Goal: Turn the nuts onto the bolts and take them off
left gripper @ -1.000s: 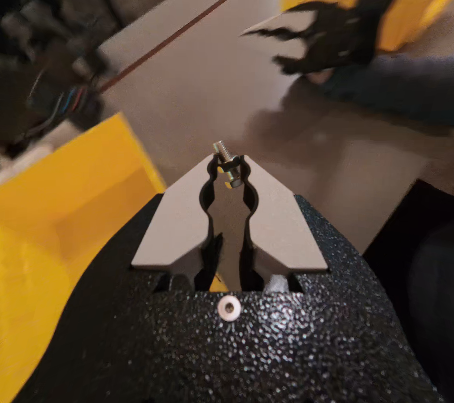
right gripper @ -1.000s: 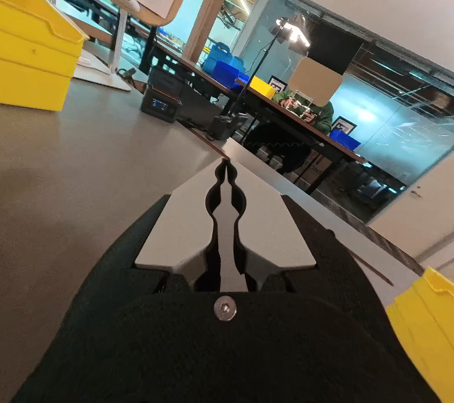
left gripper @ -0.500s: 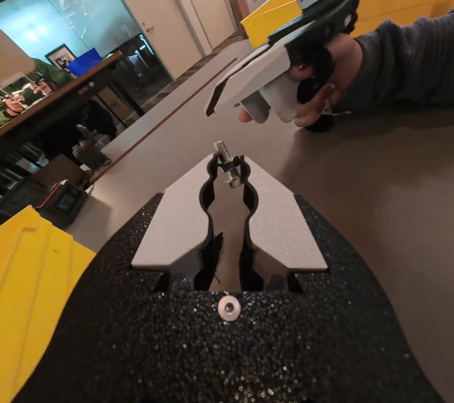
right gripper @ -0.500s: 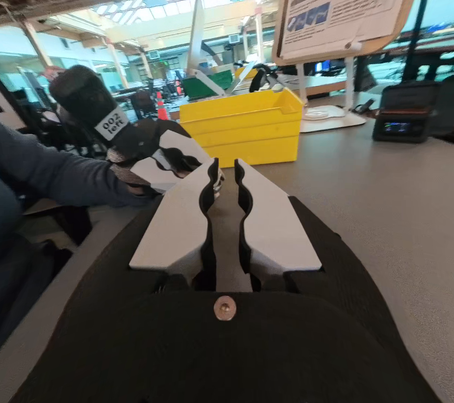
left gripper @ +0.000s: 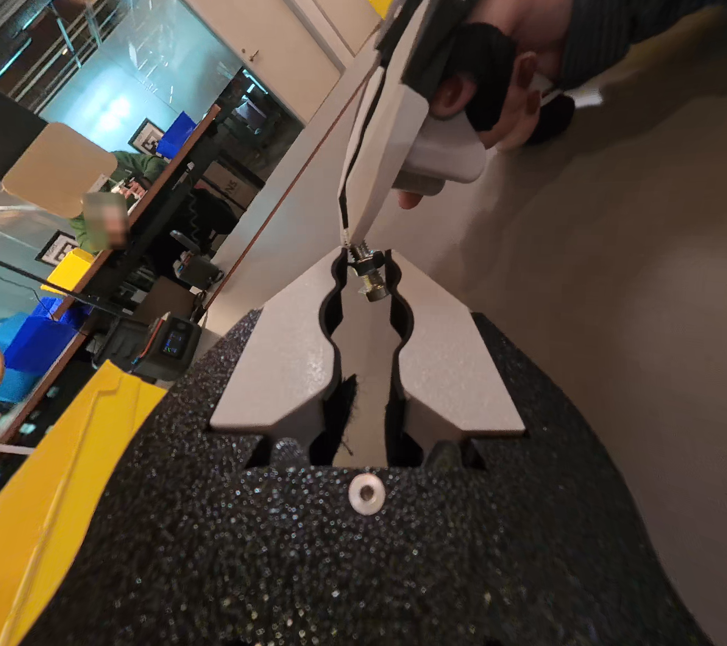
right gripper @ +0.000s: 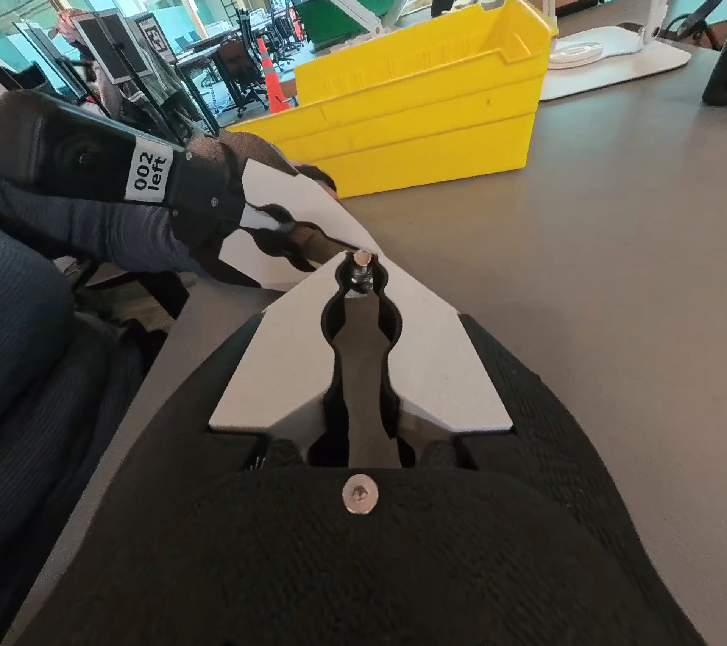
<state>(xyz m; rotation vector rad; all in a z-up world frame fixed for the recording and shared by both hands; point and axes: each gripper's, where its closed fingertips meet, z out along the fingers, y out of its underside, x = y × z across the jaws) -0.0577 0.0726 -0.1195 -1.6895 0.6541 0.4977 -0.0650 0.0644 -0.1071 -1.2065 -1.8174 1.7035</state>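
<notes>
Bolt [left gripper: 369, 274], nut [left gripper: 366, 260] threaded on: clamped at left claw [left gripper: 366, 265] tips. Right claw [right gripper: 360, 273] pinches the threaded end. Small, rigid, slick steel; best gripped across the nut's flats.

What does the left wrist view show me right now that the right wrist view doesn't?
Left wrist view only: the nut pinched by the left claw, with the bolt's head below it, and the hand holding the right claw.

Right wrist view only: the whole yellow bin behind, and the bolt's end face.

Both: the bolt, and the right claw closed on its threaded end.
</notes>
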